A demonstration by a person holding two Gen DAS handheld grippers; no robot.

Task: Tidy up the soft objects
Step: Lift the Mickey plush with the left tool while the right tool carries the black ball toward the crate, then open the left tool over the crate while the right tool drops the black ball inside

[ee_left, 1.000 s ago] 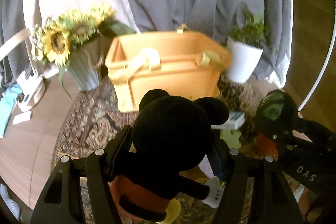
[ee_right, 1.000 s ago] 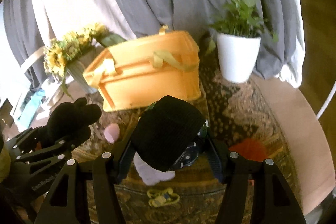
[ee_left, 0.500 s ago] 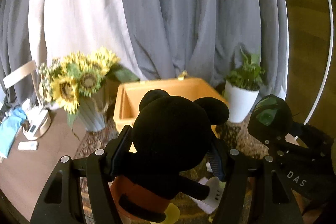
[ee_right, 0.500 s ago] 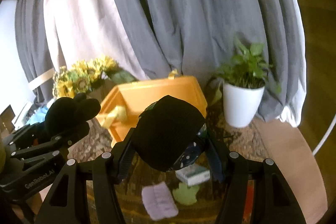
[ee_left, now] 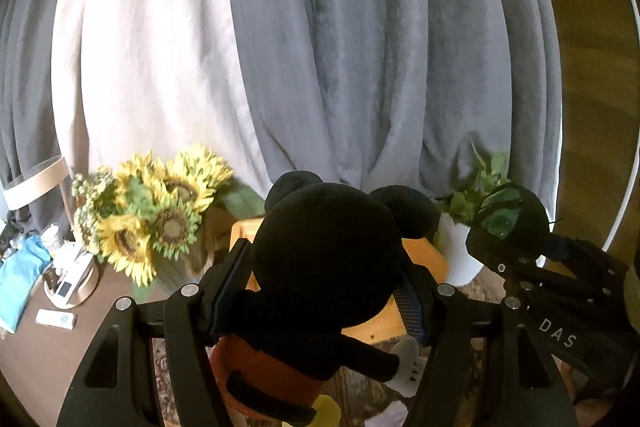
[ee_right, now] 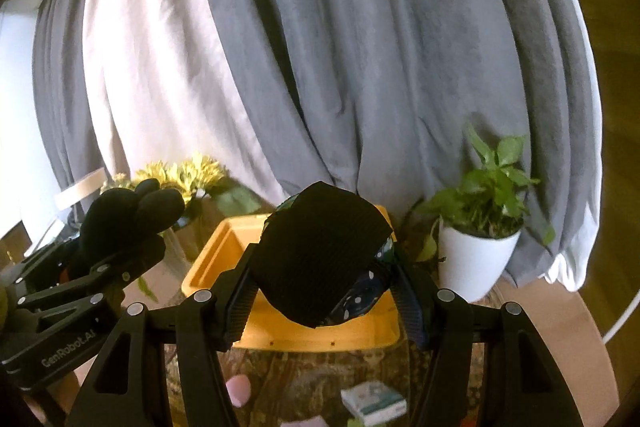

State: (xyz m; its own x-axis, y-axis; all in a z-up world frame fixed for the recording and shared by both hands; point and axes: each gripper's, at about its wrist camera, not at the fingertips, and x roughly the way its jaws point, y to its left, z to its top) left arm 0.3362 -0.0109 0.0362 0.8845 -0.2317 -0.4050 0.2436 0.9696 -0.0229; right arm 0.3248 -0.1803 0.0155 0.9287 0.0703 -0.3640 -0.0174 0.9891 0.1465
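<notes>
Upright, head topmost, the mouse plush sits pinched between the left gripper fingers.

Grey and white curtains, sunflower bouquet, potted plant, patterned rug

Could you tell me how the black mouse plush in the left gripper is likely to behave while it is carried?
The mouse plush probably squashes: the left gripper pinches its head. Its arm and body dangle, so it likely flops. It seems light.
</notes>
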